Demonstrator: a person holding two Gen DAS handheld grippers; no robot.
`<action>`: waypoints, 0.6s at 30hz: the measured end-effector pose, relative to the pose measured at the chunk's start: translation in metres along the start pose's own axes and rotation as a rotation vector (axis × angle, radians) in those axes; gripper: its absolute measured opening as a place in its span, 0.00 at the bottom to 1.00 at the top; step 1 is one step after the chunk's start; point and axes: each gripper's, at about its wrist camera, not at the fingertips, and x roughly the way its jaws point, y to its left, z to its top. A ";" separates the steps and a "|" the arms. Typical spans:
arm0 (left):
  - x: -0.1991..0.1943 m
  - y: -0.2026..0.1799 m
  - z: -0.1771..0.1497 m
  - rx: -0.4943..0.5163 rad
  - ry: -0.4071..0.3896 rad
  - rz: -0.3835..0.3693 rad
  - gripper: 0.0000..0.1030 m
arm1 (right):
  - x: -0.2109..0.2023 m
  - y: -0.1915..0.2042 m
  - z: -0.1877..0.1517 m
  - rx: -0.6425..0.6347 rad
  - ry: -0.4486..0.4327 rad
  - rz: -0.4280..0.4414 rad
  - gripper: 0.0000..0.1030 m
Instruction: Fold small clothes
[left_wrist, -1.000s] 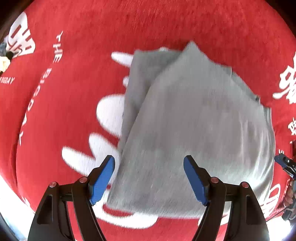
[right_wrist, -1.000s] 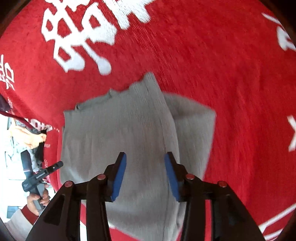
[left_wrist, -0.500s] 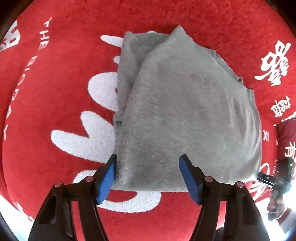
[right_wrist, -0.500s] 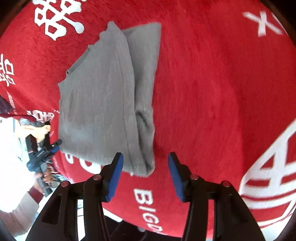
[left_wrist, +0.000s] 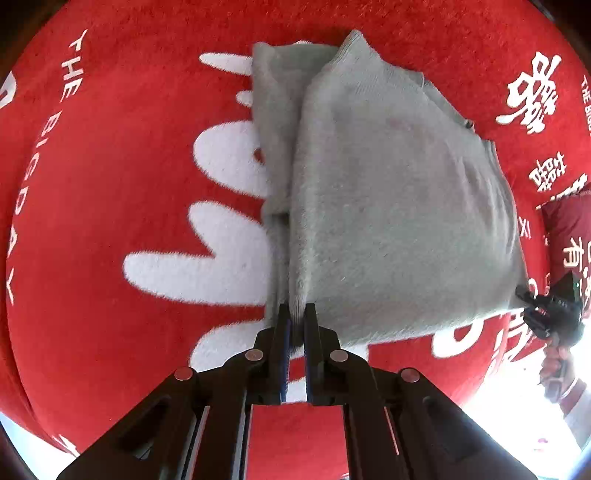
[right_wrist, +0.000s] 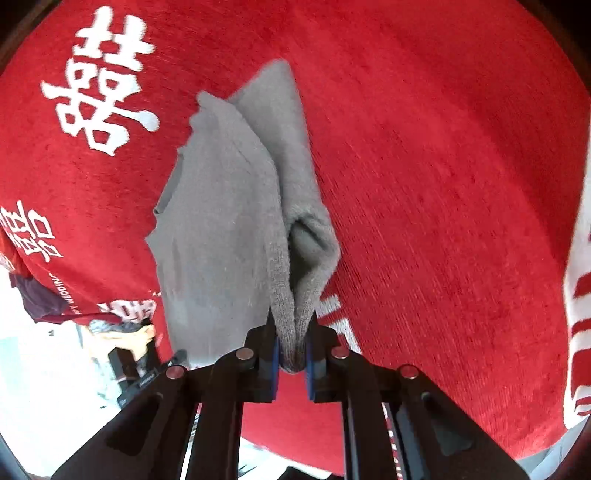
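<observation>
A grey knitted garment, folded in layers, lies on a red cloth with white print. My left gripper is shut on the garment's near left corner. The right gripper shows at the far right of the left wrist view, at the garment's other near corner. In the right wrist view the right gripper is shut on a bunched corner of the garment, which is pulled up into a ridge from the cloth.
White Chinese characters and lettering are printed on the red cloth. The cloth's near edge runs close behind both grippers, with bright floor beyond. A dark red garment lies at the left edge.
Both grippers were open above the garment. They moved to its near corners and have shut on them, bunching the fabric between the pads.
</observation>
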 end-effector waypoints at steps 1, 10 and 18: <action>-0.003 0.002 -0.003 -0.025 -0.009 -0.008 0.07 | 0.000 -0.005 -0.001 0.028 -0.004 -0.004 0.11; -0.017 0.012 -0.029 -0.214 -0.022 -0.134 0.07 | 0.001 -0.004 -0.028 0.082 0.020 0.099 0.54; 0.008 0.026 -0.044 -0.413 -0.025 -0.255 0.07 | 0.026 0.000 -0.034 0.129 0.014 0.162 0.54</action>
